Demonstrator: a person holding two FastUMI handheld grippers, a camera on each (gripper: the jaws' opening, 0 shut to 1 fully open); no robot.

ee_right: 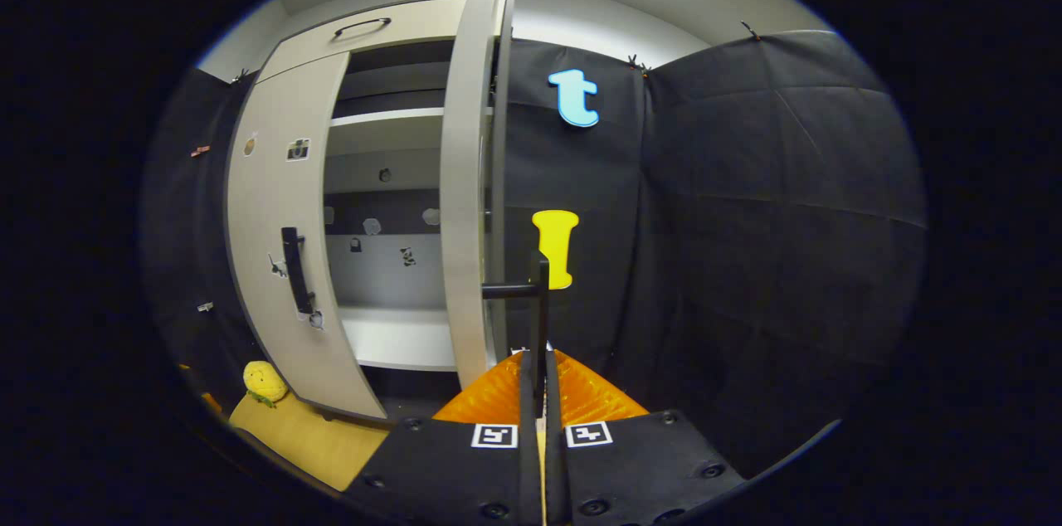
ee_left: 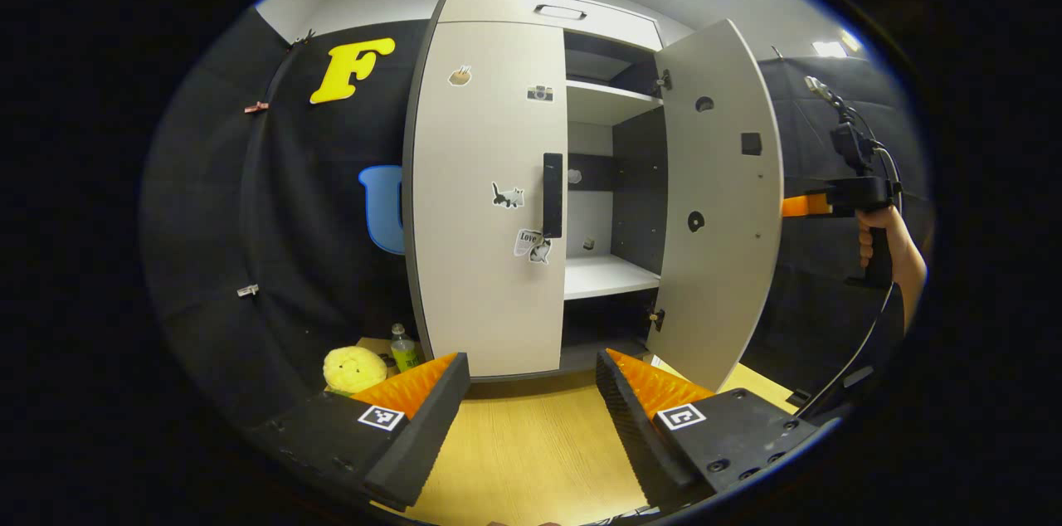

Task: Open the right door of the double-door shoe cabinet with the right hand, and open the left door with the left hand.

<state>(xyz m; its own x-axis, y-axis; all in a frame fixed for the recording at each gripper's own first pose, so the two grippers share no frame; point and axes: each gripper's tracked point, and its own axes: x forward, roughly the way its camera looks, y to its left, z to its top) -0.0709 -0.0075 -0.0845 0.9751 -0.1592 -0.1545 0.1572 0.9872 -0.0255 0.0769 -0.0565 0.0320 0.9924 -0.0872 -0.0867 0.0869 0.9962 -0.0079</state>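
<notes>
The shoe cabinet's left door (ee_left: pixel 489 202) is closed, its black vertical handle (ee_left: pixel 552 194) at the inner edge. My left gripper (ee_left: pixel 531 368) is open, low in front of that door and apart from it. The right door (ee_left: pixel 718 202) stands swung wide open. In the right gripper view this door (ee_right: pixel 469 177) appears edge-on, and my right gripper (ee_right: pixel 538 360) is shut on its black handle (ee_right: pixel 539 302). In the left gripper view a hand (ee_left: pixel 879 240) holds the right gripper's body (ee_left: pixel 859 192) beyond the open door, whose panel hides its fingertips.
White shelves (ee_left: pixel 606 273) show inside the open half. A drawer front (ee_left: pixel 560 12) tops the cabinet. A yellow plush toy (ee_left: pixel 354 368) and a small bottle (ee_left: pixel 403 348) sit at the cabinet's lower left on the wooden surface (ee_left: pixel 531 443). Black cloth walls surround the booth.
</notes>
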